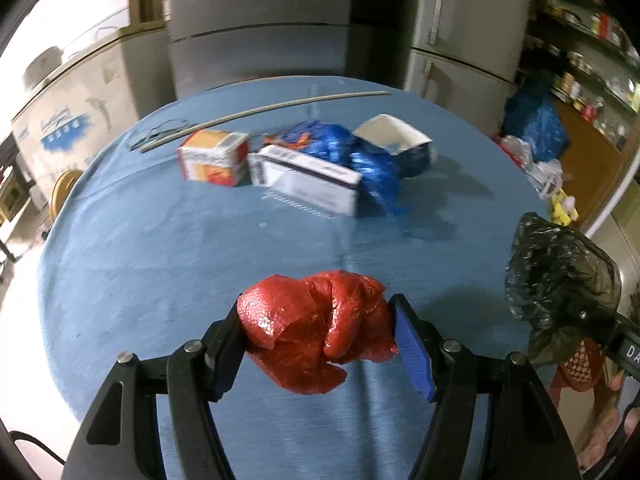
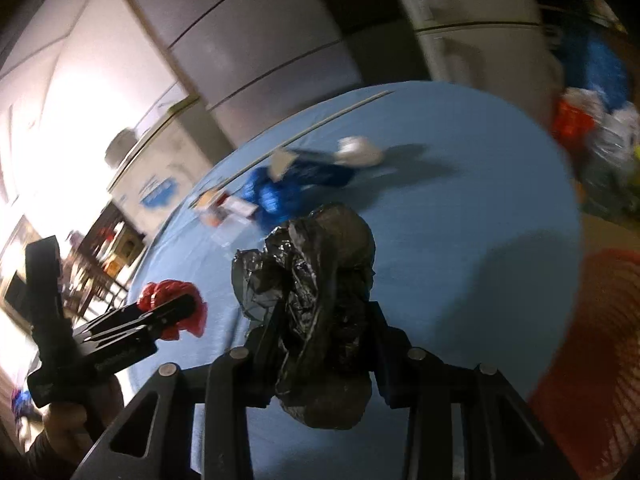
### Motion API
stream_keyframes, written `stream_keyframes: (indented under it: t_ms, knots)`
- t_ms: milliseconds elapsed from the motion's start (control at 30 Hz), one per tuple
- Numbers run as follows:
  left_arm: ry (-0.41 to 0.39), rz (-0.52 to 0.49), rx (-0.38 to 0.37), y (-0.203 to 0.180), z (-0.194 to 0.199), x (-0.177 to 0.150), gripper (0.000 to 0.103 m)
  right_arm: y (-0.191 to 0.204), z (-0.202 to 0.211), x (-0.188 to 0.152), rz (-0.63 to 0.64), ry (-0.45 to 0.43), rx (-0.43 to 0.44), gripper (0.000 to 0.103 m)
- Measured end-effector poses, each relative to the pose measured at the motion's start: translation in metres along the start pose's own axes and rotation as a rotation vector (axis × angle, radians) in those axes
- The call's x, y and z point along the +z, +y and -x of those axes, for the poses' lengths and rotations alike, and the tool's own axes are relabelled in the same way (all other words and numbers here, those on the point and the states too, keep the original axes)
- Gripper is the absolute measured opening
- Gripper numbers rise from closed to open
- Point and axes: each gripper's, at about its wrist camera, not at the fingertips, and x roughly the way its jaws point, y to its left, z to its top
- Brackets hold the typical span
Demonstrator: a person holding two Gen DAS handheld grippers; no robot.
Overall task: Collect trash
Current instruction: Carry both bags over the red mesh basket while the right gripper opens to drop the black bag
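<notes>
Left gripper (image 1: 316, 334): jaws about half open and pressed on a crumpled red plastic bag (image 1: 316, 328), held above the near edge of the round blue table (image 1: 160, 248); the bag bulges past both pads.
Risk, red bag: thin slippery film, only pinched at its middle; a jolt or a tilt of the hand could let it slide out and drop on the table or over the near edge.
Rest of the trash: near the far edge, left to right, an orange and white carton (image 1: 214, 156), a flat white box (image 1: 308, 180), a crumpled blue bag (image 1: 340, 148) and an open white and blue carton (image 1: 396, 138), all close together, some touching.
Risk, pile: the blue bag drapes over its neighbours, so pulling one piece may drag the others toward the edge.
Right gripper (image 2: 320, 336): jaws nearly closed on a wad of black plastic bag (image 2: 316, 304), held above the table's right side.
Risk, black bag: loose flaps hang outside the grip and could snag or tear free.
Red mesh basket (image 2: 592, 360): partly seen past the table's near right edge, seemingly the drop point; a release short of it would miss.
Risk, both hands: both views are blurred and the grippers are close, so they could knock together.
</notes>
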Motion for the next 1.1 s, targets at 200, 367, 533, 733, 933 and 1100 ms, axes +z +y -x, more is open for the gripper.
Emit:
stream_keyframes:
  t_ms: [200, 367, 533, 733, 933, 1100]
  knots:
    - [-0.003, -0.072, -0.047, -0.035, -0.001, 0.007, 0.069, -0.042, 0.034, -0.009, -0.079, -0.047, -0.077, 0.040]
    - [-0.008, -0.133, -0.097, -0.069, 0.002, 0.011, 0.069, -0.067, 0.050, -0.009, -0.131, -0.090, -0.128, 0.040]
    - [-0.013, -0.197, -0.146, -0.103, 0.003, 0.014, 0.069, -0.095, 0.069, -0.012, -0.185, -0.123, -0.187, 0.040]
    - [-0.012, -0.254, -0.186, -0.131, 0.003, 0.016, 0.069, -0.138, 0.092, -0.020, -0.262, -0.146, -0.295, 0.040]
    - [-0.010, -0.303, -0.217, -0.156, -0.001, 0.019, 0.069, -0.177, 0.102, -0.035, -0.346, -0.136, -0.390, 0.040]
    - [-0.007, -0.345, -0.244, -0.178, -0.004, 0.020, 0.069, -0.198, 0.104, -0.046, -0.390, -0.122, -0.421, 0.040]
